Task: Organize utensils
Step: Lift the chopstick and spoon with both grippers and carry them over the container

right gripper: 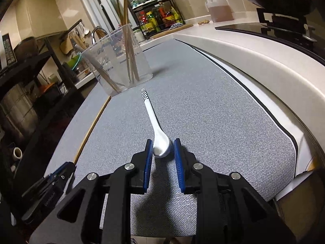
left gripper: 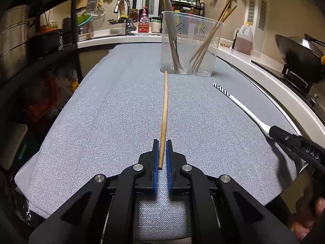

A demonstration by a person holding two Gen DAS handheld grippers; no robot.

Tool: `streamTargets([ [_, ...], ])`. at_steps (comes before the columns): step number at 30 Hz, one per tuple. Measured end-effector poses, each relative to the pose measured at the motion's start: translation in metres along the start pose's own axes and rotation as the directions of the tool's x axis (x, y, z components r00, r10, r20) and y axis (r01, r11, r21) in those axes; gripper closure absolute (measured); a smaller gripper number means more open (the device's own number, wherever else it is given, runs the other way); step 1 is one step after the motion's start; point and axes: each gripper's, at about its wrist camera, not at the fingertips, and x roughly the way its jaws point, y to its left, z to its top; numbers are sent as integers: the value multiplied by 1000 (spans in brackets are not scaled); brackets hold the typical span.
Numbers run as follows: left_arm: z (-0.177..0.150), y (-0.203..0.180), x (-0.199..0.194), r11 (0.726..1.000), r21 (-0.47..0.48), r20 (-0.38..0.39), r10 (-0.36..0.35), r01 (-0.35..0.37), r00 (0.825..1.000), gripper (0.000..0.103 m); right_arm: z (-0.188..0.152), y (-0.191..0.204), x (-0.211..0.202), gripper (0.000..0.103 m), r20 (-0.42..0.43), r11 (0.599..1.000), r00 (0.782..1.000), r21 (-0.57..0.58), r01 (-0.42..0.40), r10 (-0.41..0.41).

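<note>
A wooden chopstick (left gripper: pixel 164 113) lies lengthwise on the grey mat (left gripper: pixel 113 105), its near end between the blue pads of my left gripper (left gripper: pixel 162 145). The jaws stand narrowly apart beside it. A white spoon (right gripper: pixel 157 134) with a striped handle end lies on the mat; its bowl sits between the pads of my right gripper (right gripper: pixel 163 145), which is open. The spoon (left gripper: pixel 239 104) also shows in the left wrist view. A clear plastic container (left gripper: pixel 190 44) at the far end of the mat holds several chopsticks and a utensil; it also shows in the right wrist view (right gripper: pixel 119 61).
A white counter (left gripper: pixel 270 77) runs along the right with an oil jug (left gripper: pixel 244 38) and a wok (left gripper: pixel 300 55) on a stove. A sink with a tap (left gripper: pixel 126 14) is at the back. A black shelf rack (left gripper: pixel 40 40) with pots stands on the left.
</note>
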Motion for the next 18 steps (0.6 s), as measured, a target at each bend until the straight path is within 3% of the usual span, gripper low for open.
streamTargets([
  [10, 0, -4, 0, 1000, 12, 1, 0, 0, 1000, 96, 0, -6, 4, 82, -10, 1000, 1000, 15, 6, -5],
  [18, -2, -5, -1, 1000, 28, 12, 10, -10, 1000, 96, -3, 1, 3, 92, 2, 998, 999, -40, 46, -46],
])
